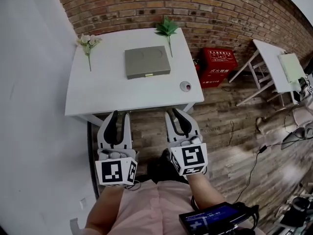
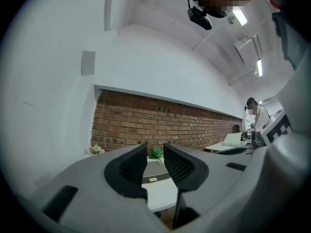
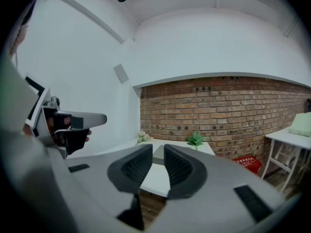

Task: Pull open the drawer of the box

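A flat grey box (image 1: 147,61) lies in the middle of the white table (image 1: 107,94), with a small brass drawer pull (image 1: 148,74) on its near face. Both grippers hover short of the table's near edge, well away from the box. The left gripper (image 1: 121,114) is open, with nothing between its jaws. My right gripper (image 1: 174,111) is also open and empty. In the left gripper view the box (image 2: 153,172) shows through the gap of the left gripper (image 2: 155,147). The right gripper (image 3: 158,146) likewise frames the box (image 3: 158,157) far ahead.
White flowers (image 1: 88,42) and a green sprig (image 1: 167,28) lie at the table's far corners. A small round object (image 1: 186,86) sits near its right front corner. A red crate (image 1: 217,65) and a second white table (image 1: 274,67) stand to the right, by a brick wall.
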Tool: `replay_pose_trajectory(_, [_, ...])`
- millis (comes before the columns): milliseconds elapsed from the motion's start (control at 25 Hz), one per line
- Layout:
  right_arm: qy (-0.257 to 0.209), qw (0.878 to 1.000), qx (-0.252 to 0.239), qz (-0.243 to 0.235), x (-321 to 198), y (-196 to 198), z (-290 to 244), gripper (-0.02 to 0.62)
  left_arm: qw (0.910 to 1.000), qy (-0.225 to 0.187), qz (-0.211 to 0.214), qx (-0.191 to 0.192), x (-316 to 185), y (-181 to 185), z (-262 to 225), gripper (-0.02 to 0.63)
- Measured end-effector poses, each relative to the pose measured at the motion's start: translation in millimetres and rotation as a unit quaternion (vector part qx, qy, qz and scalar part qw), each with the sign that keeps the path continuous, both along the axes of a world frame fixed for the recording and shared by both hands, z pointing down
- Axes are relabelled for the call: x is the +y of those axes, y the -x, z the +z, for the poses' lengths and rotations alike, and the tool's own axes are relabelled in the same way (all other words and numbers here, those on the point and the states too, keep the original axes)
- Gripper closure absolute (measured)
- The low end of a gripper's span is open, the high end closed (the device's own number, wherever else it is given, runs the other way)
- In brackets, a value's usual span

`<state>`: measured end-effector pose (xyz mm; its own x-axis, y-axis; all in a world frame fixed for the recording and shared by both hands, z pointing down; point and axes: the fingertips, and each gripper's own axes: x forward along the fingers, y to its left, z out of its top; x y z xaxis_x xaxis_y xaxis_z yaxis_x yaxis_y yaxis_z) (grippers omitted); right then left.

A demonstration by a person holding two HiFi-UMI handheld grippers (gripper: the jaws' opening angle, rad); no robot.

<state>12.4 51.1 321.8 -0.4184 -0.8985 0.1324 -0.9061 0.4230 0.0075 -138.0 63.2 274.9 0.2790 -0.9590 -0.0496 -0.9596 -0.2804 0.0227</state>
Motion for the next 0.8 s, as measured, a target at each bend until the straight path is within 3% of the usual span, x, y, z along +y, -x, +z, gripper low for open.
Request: replay_pose_trajectory(800, [0.023,1.0,-0.021,-0.003,-168,-1,25,0.515,0.9996,0.014,0.002,-0.026,-163,-8,17,0.505])
